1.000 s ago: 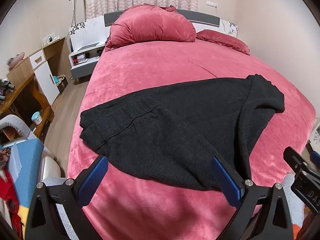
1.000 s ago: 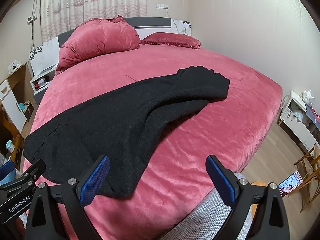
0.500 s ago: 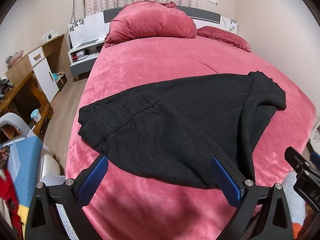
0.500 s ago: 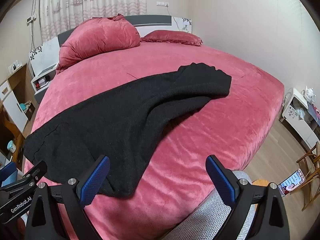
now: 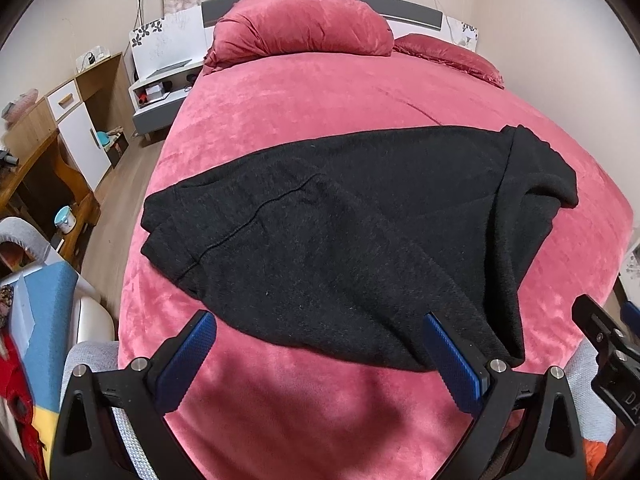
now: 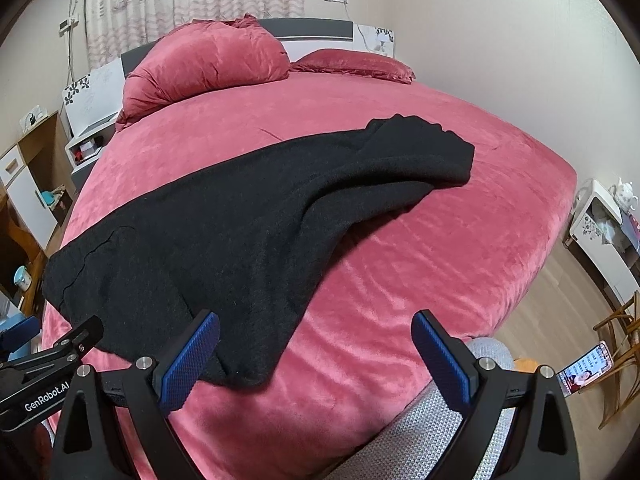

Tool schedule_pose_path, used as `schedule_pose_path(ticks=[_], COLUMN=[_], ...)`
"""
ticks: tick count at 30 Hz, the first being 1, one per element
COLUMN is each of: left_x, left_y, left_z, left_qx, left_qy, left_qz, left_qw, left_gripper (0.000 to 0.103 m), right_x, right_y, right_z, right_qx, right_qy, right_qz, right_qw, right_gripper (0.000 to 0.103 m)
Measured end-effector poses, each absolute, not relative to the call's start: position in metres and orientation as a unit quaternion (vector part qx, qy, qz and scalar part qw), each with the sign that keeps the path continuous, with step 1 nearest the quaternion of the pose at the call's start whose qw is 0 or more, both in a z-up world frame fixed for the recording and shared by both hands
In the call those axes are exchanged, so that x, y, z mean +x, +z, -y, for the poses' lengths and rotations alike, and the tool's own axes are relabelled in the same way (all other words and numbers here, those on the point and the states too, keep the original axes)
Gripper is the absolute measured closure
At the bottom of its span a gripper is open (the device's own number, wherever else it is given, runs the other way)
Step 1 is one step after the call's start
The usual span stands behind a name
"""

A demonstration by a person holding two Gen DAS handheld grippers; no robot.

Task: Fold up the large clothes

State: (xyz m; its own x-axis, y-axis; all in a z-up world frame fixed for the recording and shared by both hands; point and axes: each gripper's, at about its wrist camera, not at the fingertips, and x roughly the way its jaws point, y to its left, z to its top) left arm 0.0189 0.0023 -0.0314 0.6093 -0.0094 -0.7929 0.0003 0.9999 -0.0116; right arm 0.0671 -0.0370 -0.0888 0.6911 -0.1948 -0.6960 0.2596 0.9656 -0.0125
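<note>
Grippers nearer: one black garment (image 5: pixel 360 240).

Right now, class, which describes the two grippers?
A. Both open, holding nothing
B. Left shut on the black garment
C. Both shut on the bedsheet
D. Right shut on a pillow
A: the left gripper and right gripper both show spread blue pads, with the black knit garment lying loose on the red bed.

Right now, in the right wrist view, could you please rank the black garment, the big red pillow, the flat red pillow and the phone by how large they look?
1. Black garment, by far the largest.
2. Big red pillow.
3. Flat red pillow, clearly smaller.
4. Phone, smallest.
The pillows lie farther from the camera, so their true sizes are unsure.
</note>
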Motion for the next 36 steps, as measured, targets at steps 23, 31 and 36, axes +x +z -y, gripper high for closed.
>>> schedule_pose_path(ticks=[23,31,36], left_x=[0.062,0.116,0.166], left_y=[-0.05,-0.039,-0.029], left_z=[-0.04,-0.061,-0.053], left_qx=[-0.115,-0.118,-0.067], left_qy=[-0.103,-0.06,-0.051], left_qz=[-0.496,-0.476,-0.45], left_qw=[0.854,0.87,0.889], left_gripper=[0.0,0.002,0.01], right_x=[0.11,0.129,0.13], right_y=[-0.096,-0.116,-0.121], right_z=[0.06,0.095,0.118], right_qx=[0.038,0.036,0.073], right_qy=[-0.053,-0.101,-0.131], right_qz=[-0.394,-0.427,-0.434], right_qw=[0.917,0.898,0.888], right_gripper=[0.0,0.0,0.001])
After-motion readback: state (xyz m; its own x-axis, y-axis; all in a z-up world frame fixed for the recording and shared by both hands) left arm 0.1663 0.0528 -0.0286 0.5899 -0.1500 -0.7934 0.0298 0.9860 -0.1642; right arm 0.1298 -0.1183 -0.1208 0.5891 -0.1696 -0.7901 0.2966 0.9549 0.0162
